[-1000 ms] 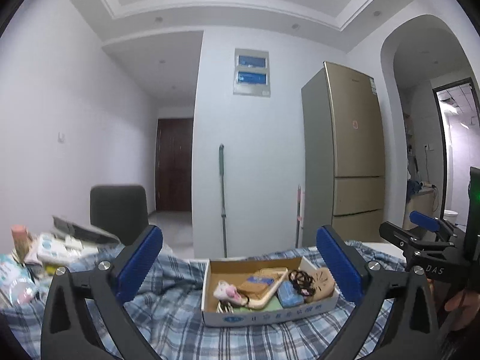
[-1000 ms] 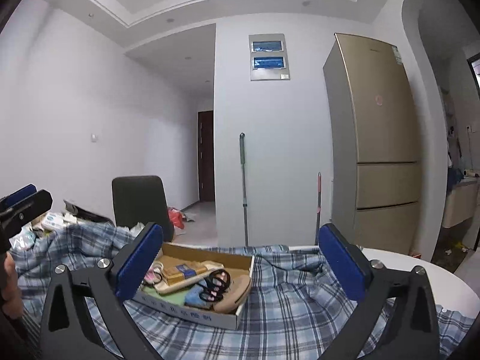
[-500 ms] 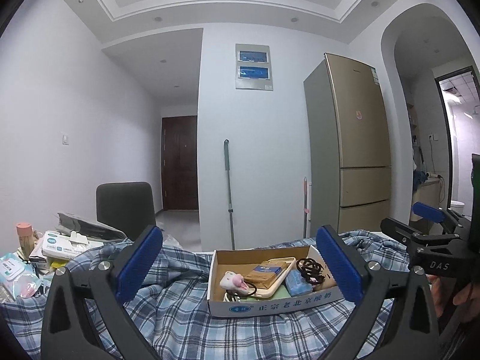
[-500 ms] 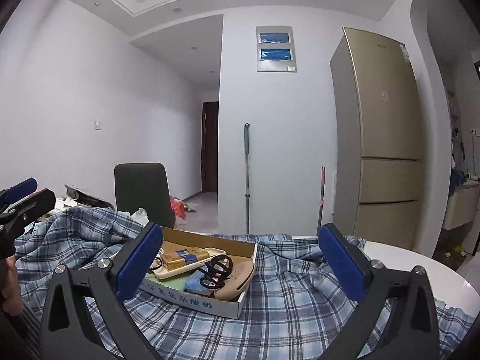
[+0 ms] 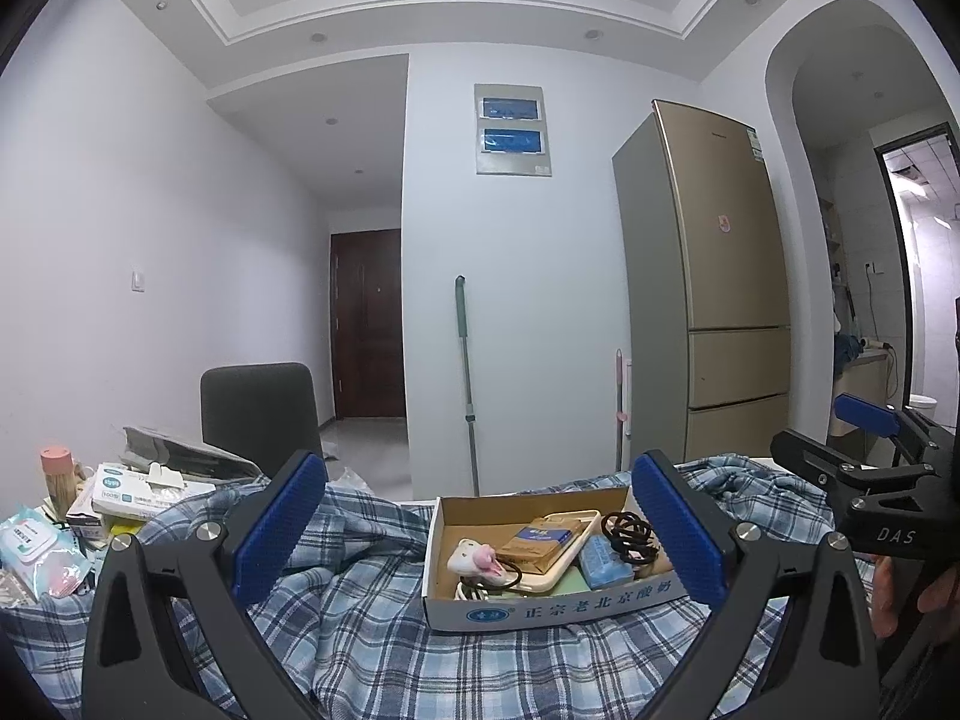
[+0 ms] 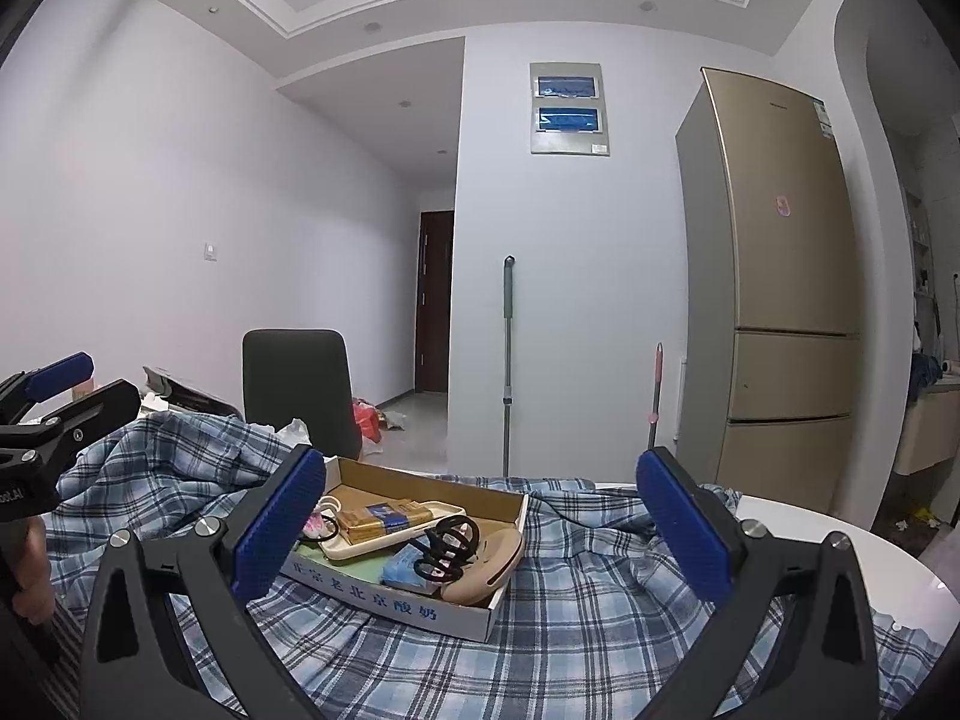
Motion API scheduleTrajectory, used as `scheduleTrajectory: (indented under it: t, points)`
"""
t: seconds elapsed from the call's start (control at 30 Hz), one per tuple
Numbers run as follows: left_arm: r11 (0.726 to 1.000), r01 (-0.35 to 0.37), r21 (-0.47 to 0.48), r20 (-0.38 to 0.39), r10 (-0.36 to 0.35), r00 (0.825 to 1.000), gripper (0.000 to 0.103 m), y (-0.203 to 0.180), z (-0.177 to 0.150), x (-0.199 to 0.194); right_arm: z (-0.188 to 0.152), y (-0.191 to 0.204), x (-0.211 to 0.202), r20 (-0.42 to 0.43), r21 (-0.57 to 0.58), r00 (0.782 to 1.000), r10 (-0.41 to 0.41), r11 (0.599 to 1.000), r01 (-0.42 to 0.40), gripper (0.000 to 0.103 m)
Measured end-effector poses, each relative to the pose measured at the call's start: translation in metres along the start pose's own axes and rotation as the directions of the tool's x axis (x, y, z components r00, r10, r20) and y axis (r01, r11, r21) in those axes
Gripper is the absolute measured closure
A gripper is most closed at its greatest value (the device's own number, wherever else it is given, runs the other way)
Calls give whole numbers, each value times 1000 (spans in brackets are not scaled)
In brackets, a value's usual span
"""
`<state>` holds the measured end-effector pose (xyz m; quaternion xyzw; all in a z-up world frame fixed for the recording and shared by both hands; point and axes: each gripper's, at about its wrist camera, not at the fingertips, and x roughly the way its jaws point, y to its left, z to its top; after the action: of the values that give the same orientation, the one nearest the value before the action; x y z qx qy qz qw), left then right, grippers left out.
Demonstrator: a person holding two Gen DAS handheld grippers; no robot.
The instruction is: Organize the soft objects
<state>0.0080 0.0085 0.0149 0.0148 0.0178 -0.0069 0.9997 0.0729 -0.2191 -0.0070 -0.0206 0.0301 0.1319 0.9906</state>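
Observation:
A blue plaid shirt [image 5: 384, 648] lies spread and rumpled over the table; it also shows in the right wrist view [image 6: 600, 618]. On it stands a shallow cardboard box [image 5: 540, 609] holding small items: black hair ties [image 5: 630, 534], a pink-and-white toy [image 5: 474, 561], a blue packet. The box also shows in the right wrist view [image 6: 384, 597]. My left gripper [image 5: 480, 531] is open and empty, above the shirt, in front of the box. My right gripper [image 6: 480, 528] is open and empty, just right of the box.
Tissue packs, a box [image 5: 138, 489] and a pink-capped jar [image 5: 57, 474] crowd the table's left end. A dark chair [image 5: 258, 414] stands behind the table. The white round table edge [image 6: 840, 552] shows at right. A fridge [image 5: 714, 300] and a mop stand by the far wall.
Both wrist views have tilted upward and pulled back a little; the box and shirt sit lower in the frames. Both grippers stay open and empty.

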Motion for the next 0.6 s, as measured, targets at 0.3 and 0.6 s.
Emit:
scheduleTrajectory:
  t: [0.3, 0.6]
  points:
    - [1000, -7, -30, -15, 7, 1000, 0, 3, 0, 0, -1, -6, 4, -23, 27, 1000, -3, 1000, 4, 0]
    - [1000, -12, -28, -20, 12, 1000, 0, 6, 1, 1, 0, -5, 2, -14, 25, 1000, -7, 1000, 8, 0]
